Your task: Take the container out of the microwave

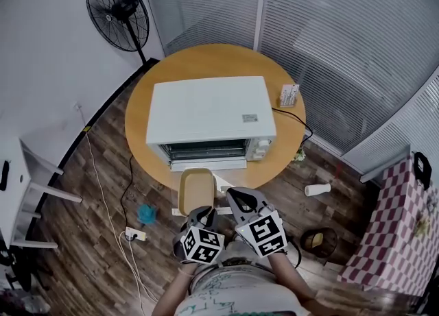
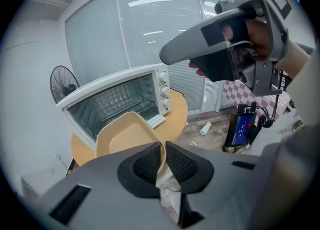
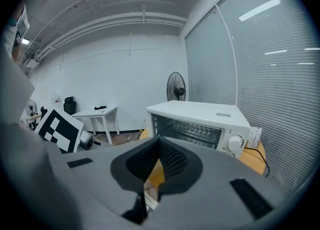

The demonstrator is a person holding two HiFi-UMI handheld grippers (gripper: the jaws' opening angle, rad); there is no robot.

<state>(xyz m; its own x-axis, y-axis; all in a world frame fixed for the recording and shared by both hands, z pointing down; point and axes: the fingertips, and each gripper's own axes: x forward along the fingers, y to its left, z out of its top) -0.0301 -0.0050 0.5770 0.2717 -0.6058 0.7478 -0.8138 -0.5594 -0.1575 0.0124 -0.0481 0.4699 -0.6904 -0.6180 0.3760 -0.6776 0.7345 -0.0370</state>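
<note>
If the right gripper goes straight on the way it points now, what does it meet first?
Probably the white oven, at its lowered door or open mouth: the right gripper aims there, beside the container. Depth is unclear, so the table edge may come first.

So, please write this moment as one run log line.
left gripper: holds container, out of microwave | right gripper: shut, empty | microwave: open

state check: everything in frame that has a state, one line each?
microwave: no container inside
microwave door: open, folded down
container: out of the microwave, empty
left gripper: shut on container rim
right gripper: jaws together, holds nothing
white cup: lying on its side
</note>
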